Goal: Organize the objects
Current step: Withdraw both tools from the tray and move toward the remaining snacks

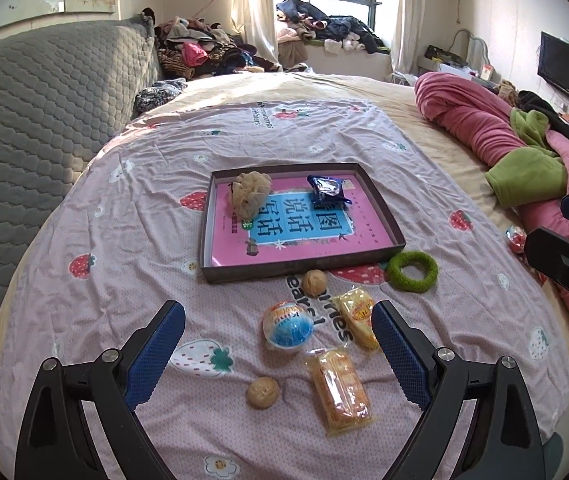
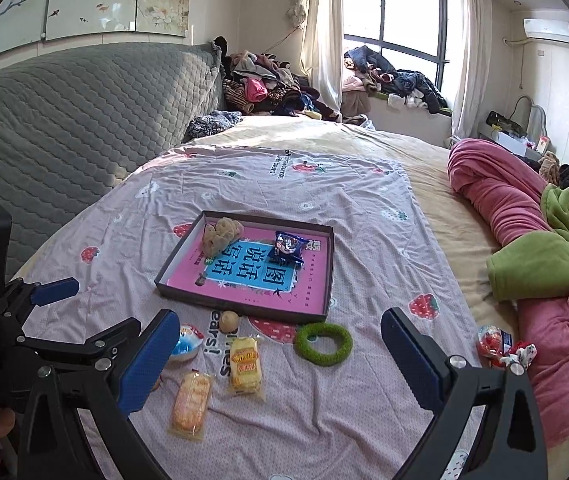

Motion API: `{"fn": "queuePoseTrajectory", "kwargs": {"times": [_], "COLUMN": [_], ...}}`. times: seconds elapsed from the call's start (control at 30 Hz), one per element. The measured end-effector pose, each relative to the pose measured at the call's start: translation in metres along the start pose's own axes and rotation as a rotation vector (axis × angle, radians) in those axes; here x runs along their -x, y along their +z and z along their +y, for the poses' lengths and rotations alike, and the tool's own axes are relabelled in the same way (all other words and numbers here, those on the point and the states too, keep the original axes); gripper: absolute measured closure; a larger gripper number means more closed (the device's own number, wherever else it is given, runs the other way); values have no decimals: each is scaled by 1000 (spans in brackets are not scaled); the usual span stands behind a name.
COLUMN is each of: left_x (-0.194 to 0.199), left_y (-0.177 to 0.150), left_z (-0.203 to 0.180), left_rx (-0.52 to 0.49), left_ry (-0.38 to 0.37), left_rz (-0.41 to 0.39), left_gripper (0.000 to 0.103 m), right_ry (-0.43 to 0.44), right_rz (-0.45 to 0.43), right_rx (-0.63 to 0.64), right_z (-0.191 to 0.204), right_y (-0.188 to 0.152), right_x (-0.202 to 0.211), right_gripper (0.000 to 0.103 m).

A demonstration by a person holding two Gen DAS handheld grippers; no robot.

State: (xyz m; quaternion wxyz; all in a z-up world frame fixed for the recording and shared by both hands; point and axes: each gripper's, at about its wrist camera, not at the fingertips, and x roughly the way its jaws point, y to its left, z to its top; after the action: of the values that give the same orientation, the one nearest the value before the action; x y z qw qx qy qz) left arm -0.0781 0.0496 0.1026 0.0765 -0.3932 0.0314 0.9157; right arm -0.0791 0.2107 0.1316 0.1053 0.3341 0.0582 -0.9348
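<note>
Your left gripper (image 1: 278,344) has its jaws wide open and holds nothing; it hangs above the sheet, with the blue and white egg-shaped toy (image 1: 287,327) and one yellow snack packet (image 1: 358,316) seen between the blue pads (image 1: 155,356). Your right gripper (image 2: 280,354) is also wide open and empty, above the near part of the bed, with the green ring (image 2: 323,344) seen between its fingers.

On the pink strawberry sheet (image 1: 144,200) lies a shallow dark tray (image 1: 380,210) with a pink book cover as its floor. Inside the tray, at the far side, are a beige sponge-like lump (image 1: 250,194) and a dark blue snack packet (image 1: 326,191), a little apart from each other. In front of the tray you see one walnut (image 1: 314,282) close to its near edge, the green ring just beside its near right corner, a second yellow packet (image 1: 341,392) nearer to you, and a second walnut (image 1: 263,392) to the left of it. Some small red and white items (image 2: 500,346) lie at the right, near the rolled pink blanket (image 2: 500,200).

Behind the bed stands a grey quilted headboard (image 2: 84,120). Clothes are piled by the window (image 2: 396,12), and an air conditioner (image 2: 550,30) hangs on the right wall.
</note>
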Motion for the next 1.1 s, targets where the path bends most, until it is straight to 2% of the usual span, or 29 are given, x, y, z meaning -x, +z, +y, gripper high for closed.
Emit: {"fn": "queuePoseTrajectory", "kwargs": {"times": [0.5,1.1], "left_x": [-3,-30], "left_y": [-20,-37], "left_z": [-4,-6], "left_rx": [-14,-21], "left_ry": [14,6], "left_rz": [19,56], "left_gripper": [8,8], "right_ry": [-2,-13], "right_rz": [29,80], "right_rx": [12,28], "right_z": [1,3], "right_y": [-27,-50], "right_x": [1,-25], "right_gripper": [1,1]}}
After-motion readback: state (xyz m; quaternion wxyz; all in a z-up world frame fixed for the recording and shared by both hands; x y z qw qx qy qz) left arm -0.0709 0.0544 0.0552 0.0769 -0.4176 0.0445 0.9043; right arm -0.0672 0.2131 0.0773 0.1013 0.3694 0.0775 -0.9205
